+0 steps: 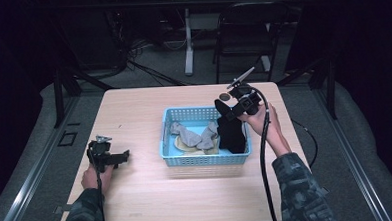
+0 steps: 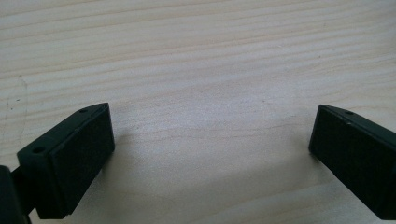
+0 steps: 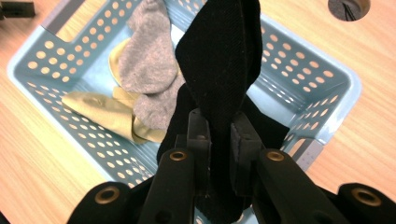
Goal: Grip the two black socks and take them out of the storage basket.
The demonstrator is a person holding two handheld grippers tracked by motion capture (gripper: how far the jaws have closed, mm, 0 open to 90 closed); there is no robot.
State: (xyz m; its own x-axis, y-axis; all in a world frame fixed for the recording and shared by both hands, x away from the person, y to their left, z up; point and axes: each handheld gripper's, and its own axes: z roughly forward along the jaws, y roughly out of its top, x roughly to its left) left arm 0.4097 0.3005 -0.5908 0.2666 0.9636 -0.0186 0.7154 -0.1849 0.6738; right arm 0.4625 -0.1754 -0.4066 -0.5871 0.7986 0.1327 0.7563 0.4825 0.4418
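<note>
High view: one basket (image 1: pixel 206 158) (three sock colours).

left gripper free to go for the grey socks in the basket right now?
Probably yes: the left gripper is open and empty, and the grey socks lie uncovered in the basket; the right gripper holds the black sock beside them.

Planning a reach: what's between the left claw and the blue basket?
Bare wooden table separates the left claw from the blue basket, per the high view.

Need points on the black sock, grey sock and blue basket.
black sock (image 3: pixel 219 60), right gripper view, on the broad upper part.
grey sock (image 3: pixel 147 58), right gripper view, on its middle.
blue basket (image 1: pixel 206 159), high view, on the near wall.
</note>
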